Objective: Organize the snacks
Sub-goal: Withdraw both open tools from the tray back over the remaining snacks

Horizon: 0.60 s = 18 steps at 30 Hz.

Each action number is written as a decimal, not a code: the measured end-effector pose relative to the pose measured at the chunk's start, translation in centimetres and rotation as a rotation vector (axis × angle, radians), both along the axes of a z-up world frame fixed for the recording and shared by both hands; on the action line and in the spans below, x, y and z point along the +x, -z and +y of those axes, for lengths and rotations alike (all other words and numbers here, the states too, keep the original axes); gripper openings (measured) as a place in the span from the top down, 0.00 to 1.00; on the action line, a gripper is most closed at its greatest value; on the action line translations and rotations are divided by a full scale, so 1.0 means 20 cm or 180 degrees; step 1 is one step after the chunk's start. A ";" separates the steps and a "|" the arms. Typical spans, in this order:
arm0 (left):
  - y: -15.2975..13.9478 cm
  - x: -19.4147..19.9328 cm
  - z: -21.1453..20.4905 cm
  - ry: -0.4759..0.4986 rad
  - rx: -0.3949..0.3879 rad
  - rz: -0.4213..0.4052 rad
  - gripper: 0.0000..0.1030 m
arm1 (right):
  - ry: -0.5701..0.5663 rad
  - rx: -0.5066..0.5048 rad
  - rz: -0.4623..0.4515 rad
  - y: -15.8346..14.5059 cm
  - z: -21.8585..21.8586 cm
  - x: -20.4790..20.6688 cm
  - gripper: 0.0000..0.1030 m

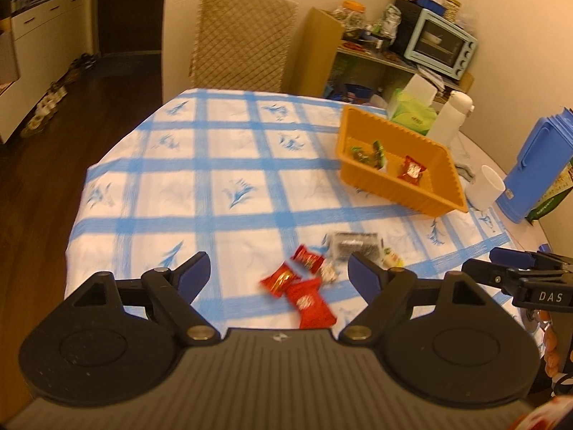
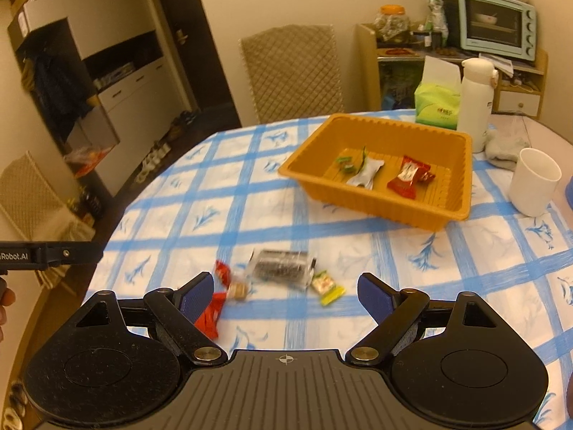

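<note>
Hovering both spread, empty grippers, left [image 1: 279, 272] and right [image 2: 286, 292], you face loose snacks [image 1: 304, 286] just ahead; next pinch one, then carry it to the tray [image 1: 401, 193] beyond

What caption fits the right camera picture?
Open right gripper above loose snacks on checked tablecloth, orange tray beyond.

Orange tray [image 2: 379, 202]: ribbed, matt plastic; tablecloth [image 2: 258, 222]: blue-checked, seemingly woven cloth; red snack wrappers [image 1: 304, 292]: glossy foil-like film; white cup [image 2: 534, 181]: smooth, possibly ceramic; chair back [image 2: 292, 71]: quilted fabric.
</note>
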<state>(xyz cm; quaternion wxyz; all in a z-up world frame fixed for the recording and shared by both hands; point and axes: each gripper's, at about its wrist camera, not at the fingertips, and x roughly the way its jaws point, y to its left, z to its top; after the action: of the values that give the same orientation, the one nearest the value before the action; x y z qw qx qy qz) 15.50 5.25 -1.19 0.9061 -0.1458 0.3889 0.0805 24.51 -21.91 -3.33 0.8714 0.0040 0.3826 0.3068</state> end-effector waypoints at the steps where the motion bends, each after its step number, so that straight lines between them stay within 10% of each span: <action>1: 0.01 -0.02 0.00 -0.0027 -0.0007 0.0017 0.20 | -0.0014 -0.0008 0.0016 0.01 0.00 -0.01 0.15; 18: 0.17 -0.23 -0.11 -0.0175 -0.0076 0.0325 0.20 | -0.0259 -0.0153 0.0348 0.21 0.04 -0.14 0.15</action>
<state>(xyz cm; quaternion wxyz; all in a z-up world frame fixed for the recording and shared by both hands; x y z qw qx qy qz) 10.87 3.10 -4.53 0.8808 -0.1630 0.4313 0.1080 21.73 -21.20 -7.47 0.8359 -0.0158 0.4368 0.3320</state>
